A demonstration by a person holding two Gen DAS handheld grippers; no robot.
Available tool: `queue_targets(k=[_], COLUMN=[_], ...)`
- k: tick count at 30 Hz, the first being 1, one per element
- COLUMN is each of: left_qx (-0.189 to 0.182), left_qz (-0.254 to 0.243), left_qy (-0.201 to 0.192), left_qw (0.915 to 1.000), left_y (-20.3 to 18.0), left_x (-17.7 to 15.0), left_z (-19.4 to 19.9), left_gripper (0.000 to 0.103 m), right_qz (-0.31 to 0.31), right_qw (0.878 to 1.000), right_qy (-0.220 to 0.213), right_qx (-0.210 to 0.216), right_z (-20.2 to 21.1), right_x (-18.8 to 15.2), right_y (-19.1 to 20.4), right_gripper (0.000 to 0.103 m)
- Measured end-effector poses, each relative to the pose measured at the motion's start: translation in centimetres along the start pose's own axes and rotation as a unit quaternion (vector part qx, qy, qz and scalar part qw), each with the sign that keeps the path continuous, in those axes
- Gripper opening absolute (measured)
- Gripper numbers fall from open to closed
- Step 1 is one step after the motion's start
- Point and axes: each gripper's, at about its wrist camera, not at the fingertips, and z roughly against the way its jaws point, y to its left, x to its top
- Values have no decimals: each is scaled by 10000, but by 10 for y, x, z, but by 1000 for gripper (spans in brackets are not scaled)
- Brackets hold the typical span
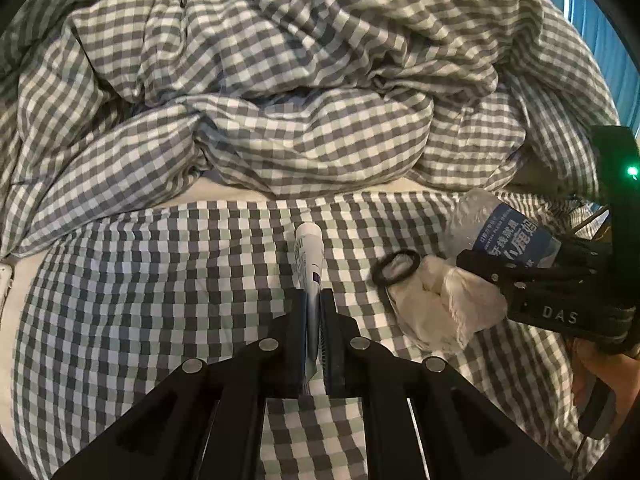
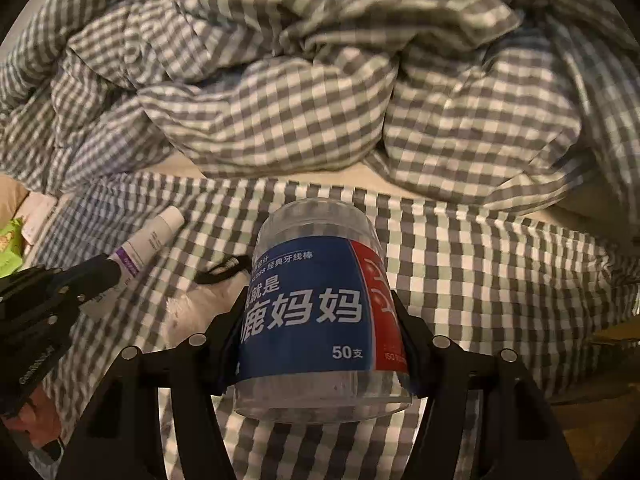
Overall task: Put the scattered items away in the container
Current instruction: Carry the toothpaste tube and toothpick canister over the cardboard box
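Left gripper point(image 1: 314, 308): jaws nearly together, pinched on the lower end of a white tube point(image 1: 309, 254); tube runs straight out from the fingertips, cap end away from the camera, over the checked sheet point(image 1: 160, 280). Right gripper point(image 2: 320, 320): jaws about half apart, one pad on each side of a clear jar point(image 2: 316, 312) with a blue and red label; pads press the label, so jar is gripped; jar tilted, one end toward the camera.

Just right of the tube in the left view: black hair tie point(image 1: 396, 266) lying on a crumpled tissue point(image 1: 436, 308); tissue touches the right gripper's near finger. In the right view the same tie and tissue sit between tube and jar, partly hidden behind the jar.

Left edge, right view: green packet point(image 2: 10, 248) and some papers, too cut off to read.

Farther back: rumpled checked duvet point(image 1: 300, 80) heaped across the bed. Container: cannot tell where; not in either view.
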Motion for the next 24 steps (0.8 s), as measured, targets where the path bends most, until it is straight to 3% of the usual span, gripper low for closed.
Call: queue_targets(k=[8,24], left_qx=[70,179], left_qz=[-37,-166], left_qy=[-258,-1020], left_qw=[9996,9945], left_y=[-8,-54], left_x=[7,21], left_z=[52,204], left_gripper=[5,5], right_qz=[-55,-142], right_qw=[9990,9896], right_qy=[-431,-1407], right_qx=[105,264], right_z=[58,226], right_x=[-3,-25], right_y=[11,5], right_gripper=[61,61])
